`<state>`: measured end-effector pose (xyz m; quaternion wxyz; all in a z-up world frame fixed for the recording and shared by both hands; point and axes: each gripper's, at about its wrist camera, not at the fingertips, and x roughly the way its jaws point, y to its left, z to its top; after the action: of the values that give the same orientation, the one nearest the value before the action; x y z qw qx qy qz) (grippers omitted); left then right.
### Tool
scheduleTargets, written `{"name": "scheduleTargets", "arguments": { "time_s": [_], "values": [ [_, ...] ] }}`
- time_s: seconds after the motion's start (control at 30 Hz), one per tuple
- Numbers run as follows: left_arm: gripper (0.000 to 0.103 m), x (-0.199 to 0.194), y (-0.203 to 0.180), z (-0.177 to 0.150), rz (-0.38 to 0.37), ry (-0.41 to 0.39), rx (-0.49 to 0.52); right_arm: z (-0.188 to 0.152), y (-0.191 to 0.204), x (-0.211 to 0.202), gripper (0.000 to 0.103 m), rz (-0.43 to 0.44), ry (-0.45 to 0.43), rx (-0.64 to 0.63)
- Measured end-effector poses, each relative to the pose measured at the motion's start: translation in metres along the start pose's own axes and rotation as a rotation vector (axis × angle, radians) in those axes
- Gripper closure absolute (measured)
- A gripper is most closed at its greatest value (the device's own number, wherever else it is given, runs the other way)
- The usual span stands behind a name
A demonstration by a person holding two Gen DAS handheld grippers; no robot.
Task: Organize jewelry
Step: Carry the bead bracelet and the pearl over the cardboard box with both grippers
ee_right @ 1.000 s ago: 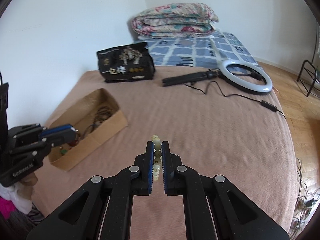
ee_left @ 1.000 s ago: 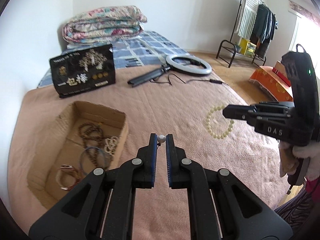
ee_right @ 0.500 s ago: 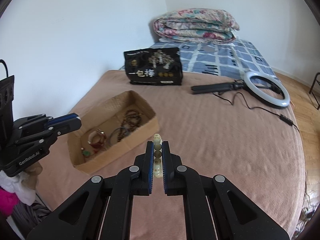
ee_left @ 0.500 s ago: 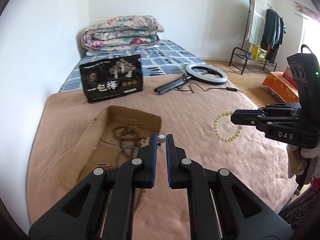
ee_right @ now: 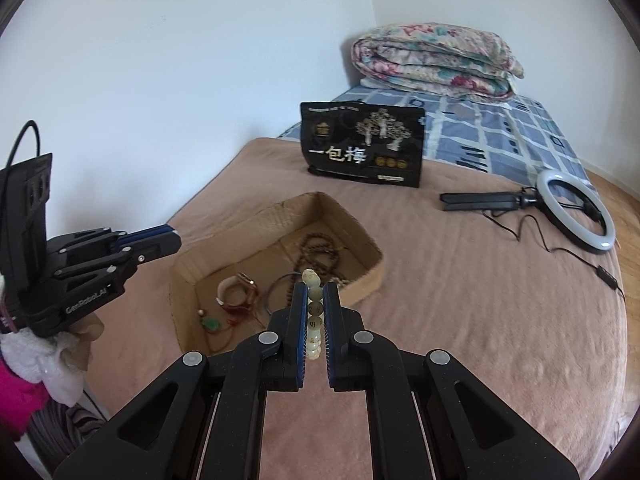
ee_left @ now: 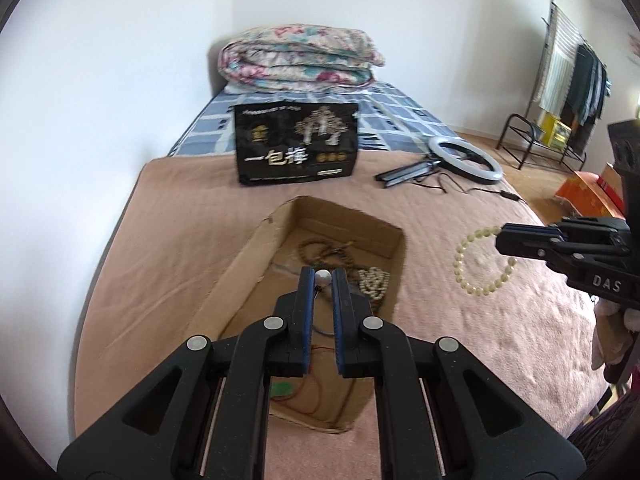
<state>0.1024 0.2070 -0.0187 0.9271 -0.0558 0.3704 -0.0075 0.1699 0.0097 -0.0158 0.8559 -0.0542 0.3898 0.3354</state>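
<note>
An open cardboard box [ee_left: 256, 256] [ee_right: 352, 236] lies on the pink blanket and holds brown bead strings [ee_left: 324, 250], a pale bead string [ee_left: 374, 280], a red cord with a green pendant [ee_right: 211, 324] and other pieces. My left gripper [ee_left: 322, 278] is shut on a small white pearl [ee_left: 322, 277], above the box; it also shows in the right wrist view [ee_right: 172, 240]. My right gripper [ee_right: 315, 292] is shut on a pale green bead bracelet [ee_right: 314, 312], which hangs from its tip [ee_left: 500, 236] in the left wrist view [ee_left: 480, 262], right of the box.
A black printed bag [ee_left: 296, 144] stands behind the box. A ring light with a folded tripod and cable [ee_left: 464, 158] lies at the back right. A folded floral quilt [ee_left: 298, 58] sits on the checked sheet. A clothes rack [ee_left: 568, 88] stands on the floor to the right.
Both grippers have swung left toward the box, each still holding its piece. The left gripper now hangs over the box; the right one has come close to its right side.
</note>
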Motion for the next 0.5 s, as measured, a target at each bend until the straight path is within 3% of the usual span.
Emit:
{"name": "scheduleTargets", "arguments": {
  "time_s": [0.5],
  "values": [
    [0.096, 0.037, 0.044, -0.009, 0.061, 0.081, -0.102, 0.014, 0.030, 0.045, 0.097, 0.055, 0.044, -0.030]
  ]
}}
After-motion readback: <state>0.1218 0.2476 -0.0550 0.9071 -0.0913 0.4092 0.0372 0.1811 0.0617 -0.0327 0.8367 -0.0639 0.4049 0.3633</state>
